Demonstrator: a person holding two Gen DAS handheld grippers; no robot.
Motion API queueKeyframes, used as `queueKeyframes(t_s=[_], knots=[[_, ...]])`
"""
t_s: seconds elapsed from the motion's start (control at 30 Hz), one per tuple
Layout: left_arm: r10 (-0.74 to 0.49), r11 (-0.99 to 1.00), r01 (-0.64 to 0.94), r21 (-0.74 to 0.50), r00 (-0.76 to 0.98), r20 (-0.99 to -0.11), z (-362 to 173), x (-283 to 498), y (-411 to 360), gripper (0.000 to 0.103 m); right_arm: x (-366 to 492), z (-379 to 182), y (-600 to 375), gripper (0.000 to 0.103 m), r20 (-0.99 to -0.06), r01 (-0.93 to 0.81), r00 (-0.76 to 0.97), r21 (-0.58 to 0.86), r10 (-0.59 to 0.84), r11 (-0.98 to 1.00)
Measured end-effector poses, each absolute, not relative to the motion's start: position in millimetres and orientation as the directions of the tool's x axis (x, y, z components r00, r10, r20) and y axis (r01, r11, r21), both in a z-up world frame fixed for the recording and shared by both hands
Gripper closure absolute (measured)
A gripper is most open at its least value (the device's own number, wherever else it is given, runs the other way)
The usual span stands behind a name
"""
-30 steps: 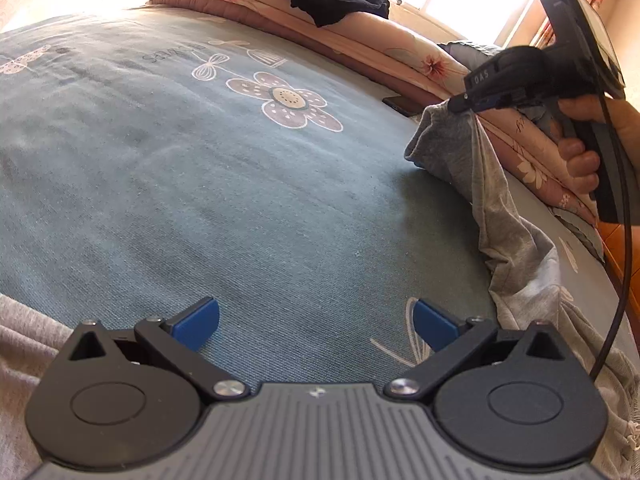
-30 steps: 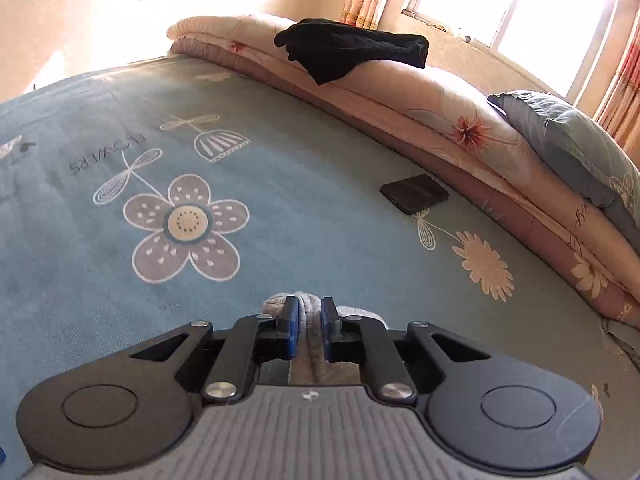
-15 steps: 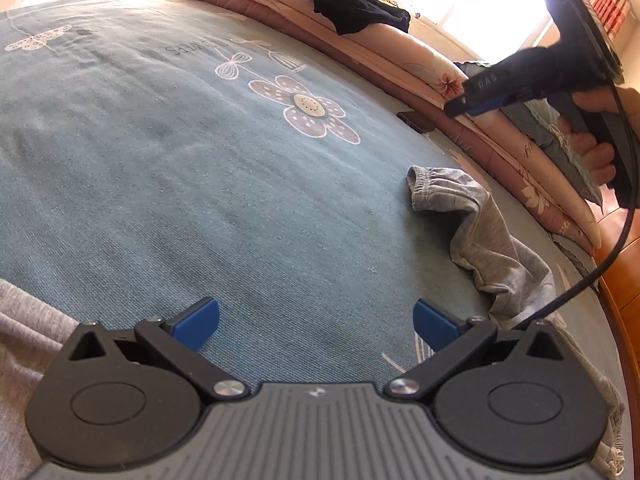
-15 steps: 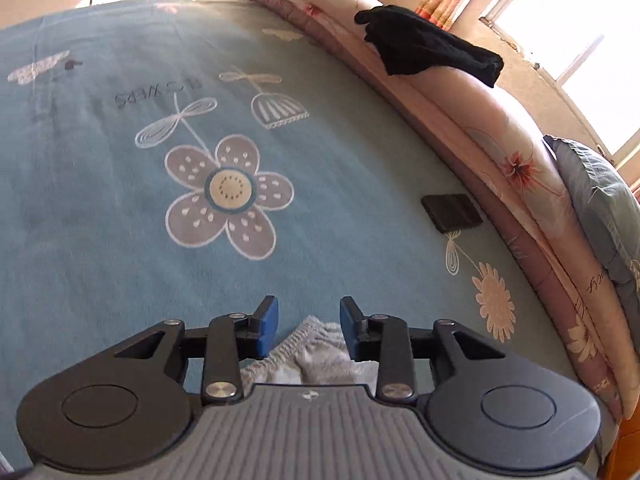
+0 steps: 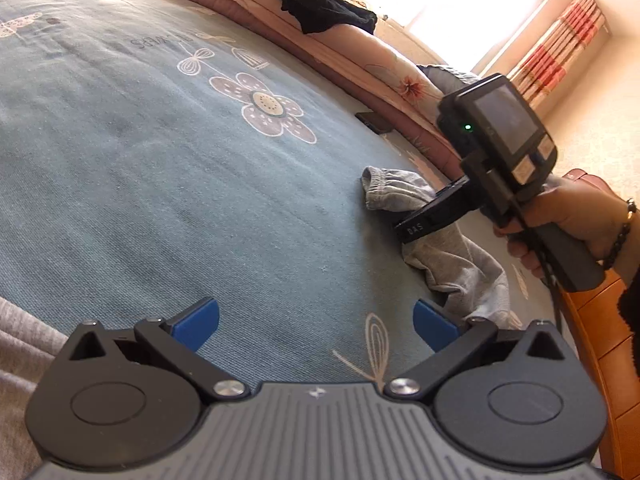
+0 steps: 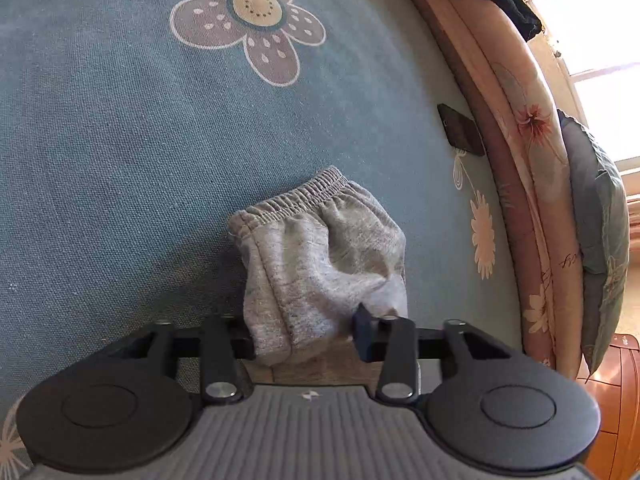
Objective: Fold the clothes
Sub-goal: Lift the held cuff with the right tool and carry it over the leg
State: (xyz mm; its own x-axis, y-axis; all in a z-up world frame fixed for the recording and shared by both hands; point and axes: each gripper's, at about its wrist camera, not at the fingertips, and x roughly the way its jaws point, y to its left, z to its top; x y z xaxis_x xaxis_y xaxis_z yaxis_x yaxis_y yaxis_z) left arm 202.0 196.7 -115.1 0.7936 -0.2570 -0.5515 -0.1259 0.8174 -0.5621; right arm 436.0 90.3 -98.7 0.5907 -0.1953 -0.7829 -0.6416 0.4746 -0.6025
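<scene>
Grey sweatpants [image 5: 452,264] lie crumpled along the right side of the blue flowered bedsheet [image 5: 160,168], the elastic cuff [image 6: 296,196] pointing toward the bed's middle. My right gripper [image 6: 304,340] is open and low over that trouser leg, one finger on each side of the cloth; its left fingertip is hidden behind the fabric. In the left wrist view a hand [image 5: 568,216] holds that gripper over the pants. My left gripper [image 5: 315,326] is open above bare sheet, nothing between its blue pads [image 5: 196,324]. More grey cloth [image 5: 20,344] shows at the lower left.
A rolled floral quilt [image 5: 360,60] runs along the far edge with a black garment [image 5: 326,10] on it. A flat black object [image 6: 460,130] lies by the quilt. A grey-blue pillow [image 6: 600,240] and wooden furniture [image 6: 612,380] are at the right.
My right gripper opened and let go of the lifted trouser cuff, which dropped onto the sheet. That gripper then came down over the leg. The left gripper stayed open.
</scene>
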Motion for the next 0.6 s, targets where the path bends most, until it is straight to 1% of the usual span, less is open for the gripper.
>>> queueKeyframes(t_s=[0.03,0.13,0.23,0.37,0.5,0.6], knots=[[-0.279,0.809,-0.098,-0.579,0.803,-0.526,-113.2,200.2,196.2,0.001,440.3,-93.2,90.4,0.093,-0.786,-0.623,0.593,-0.584,-0.174,0.52],[-0.296,0.795,-0.065,-0.603,0.826,-0.48,-109.3,196.0,196.6,0.001,454.4,-68.5,93.2,0.093,-0.785,-0.565,0.611,-0.521,-0.099,0.64],[-0.309,0.754,-0.063,-0.654,0.845,-0.437,-110.3,193.2,205.0,0.001,469.7,-33.8,101.4,0.093,-0.78,-0.534,0.626,-0.412,0.017,0.738],[-0.32,0.693,-0.057,-0.719,0.869,-0.378,-111.7,189.5,216.3,0.001,479.6,-9.6,122.2,0.094,-0.77,-0.543,0.624,-0.305,0.133,0.782],[-0.31,0.64,-0.05,-0.767,0.896,-0.317,-112.0,183.5,228.0,0.001,479.9,-2.8,146.4,0.094,-0.747,-0.579,0.626,-0.252,0.224,0.776],[-0.289,0.627,-0.05,-0.778,0.912,-0.291,-111.6,180.9,233.1,0.001,477.8,-0.7,161.5,0.095,-0.729,-0.596,0.628,-0.224,0.273,0.771]])
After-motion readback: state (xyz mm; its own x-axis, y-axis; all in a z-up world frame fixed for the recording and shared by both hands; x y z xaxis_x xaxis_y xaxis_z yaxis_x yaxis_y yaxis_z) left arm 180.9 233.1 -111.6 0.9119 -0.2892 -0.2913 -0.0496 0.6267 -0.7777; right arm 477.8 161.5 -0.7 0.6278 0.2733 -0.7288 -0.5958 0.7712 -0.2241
